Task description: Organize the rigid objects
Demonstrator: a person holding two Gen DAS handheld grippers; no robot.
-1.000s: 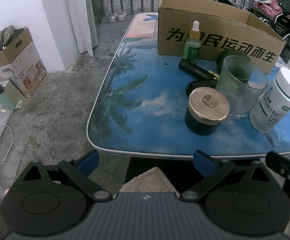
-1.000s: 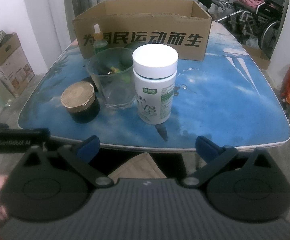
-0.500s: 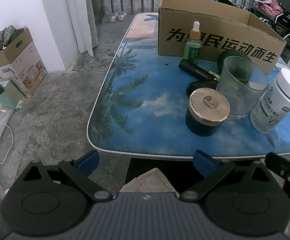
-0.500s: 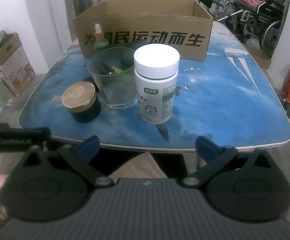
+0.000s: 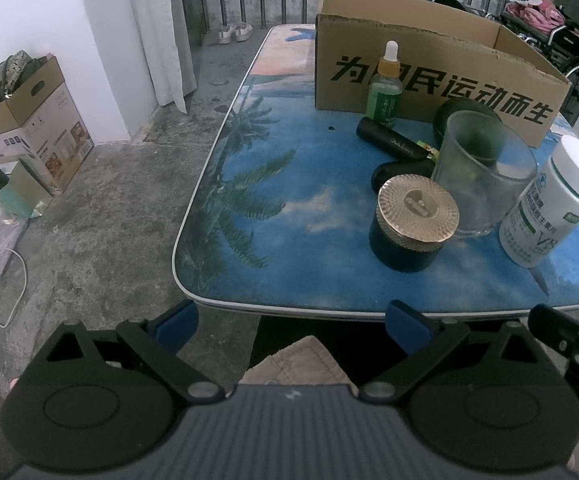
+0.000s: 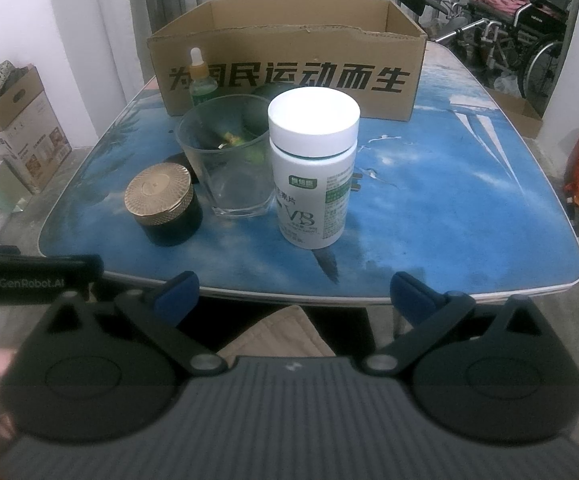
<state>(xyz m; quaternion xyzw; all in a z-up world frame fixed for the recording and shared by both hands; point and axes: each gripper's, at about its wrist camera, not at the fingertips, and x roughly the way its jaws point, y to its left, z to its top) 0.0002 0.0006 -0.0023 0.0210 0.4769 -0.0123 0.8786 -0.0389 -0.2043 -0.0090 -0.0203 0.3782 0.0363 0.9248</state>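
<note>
Both grippers hang just off the near edge of the blue sea-and-palm printed tabletop [image 6: 429, 208], neither one touching anything. The left gripper [image 5: 293, 316] has its blue-tipped fingers [image 5: 177, 320] spread wide, nothing between them. Same on the other side: the right gripper [image 6: 293, 292] is wide open and empty, fingers [image 6: 409, 292] short of the table rim.

On the tabletop, nearest the right gripper, stands the white plastic pill bottle with a white cap and green label [image 6: 313, 168], upright. Just beside it on its left is the clear glass tumbler [image 6: 227, 156], upright. Left of that, near the front edge, sits the dark round jar with a gold textured lid [image 6: 163, 204].

From the left wrist view, a black cylindrical tube [image 5: 393, 142] lies on its side behind the jar, with another dark rounded object [image 5: 401, 170] lying between tube and jar. A small green dropper bottle with a white tip [image 5: 385, 88] stands upright right in front of the open brown cardboard box printed with black characters [image 5: 441, 76], which sits at the far end. A dark green round object [image 5: 465, 112] rests by the box wall behind the tumbler.
</note>
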